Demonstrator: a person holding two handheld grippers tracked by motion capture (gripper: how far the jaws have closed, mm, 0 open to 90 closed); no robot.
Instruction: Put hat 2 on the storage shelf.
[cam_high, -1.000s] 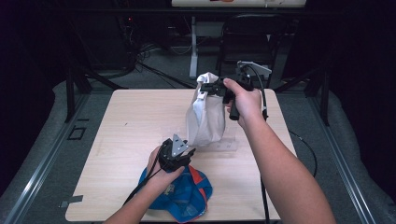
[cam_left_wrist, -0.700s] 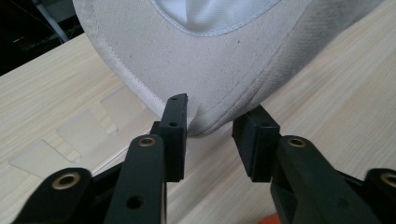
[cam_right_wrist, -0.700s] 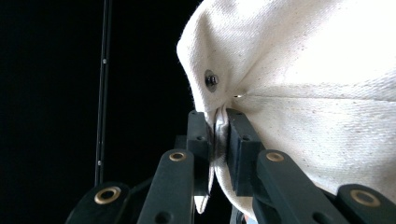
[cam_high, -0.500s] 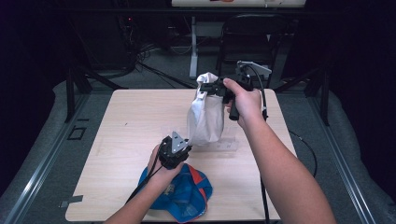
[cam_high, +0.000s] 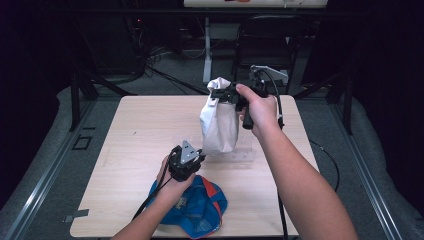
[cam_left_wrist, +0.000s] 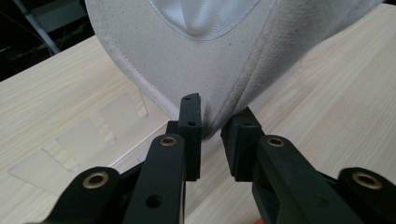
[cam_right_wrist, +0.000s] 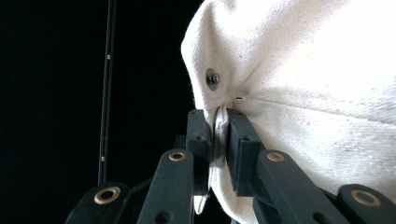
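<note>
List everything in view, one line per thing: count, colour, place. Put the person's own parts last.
White cap: one, white cloth, held up above the middle of the table, hanging down from the right gripper.
Blue cap: one, blue with orange panels, lying on the table's near edge, partly under the left hand.
Clear plastic sheet: one, see-through, flat on the table below the white cap.
Table: one, light wood.
Chair: one, dark, behind the table.
Right gripper: one, black, shut on the white cap's top.
Left gripper: one, black, jaws just been closing, a fold of the white cap's lower edge between them.
Forearms and hands: two, entering from the bottom.
</note>
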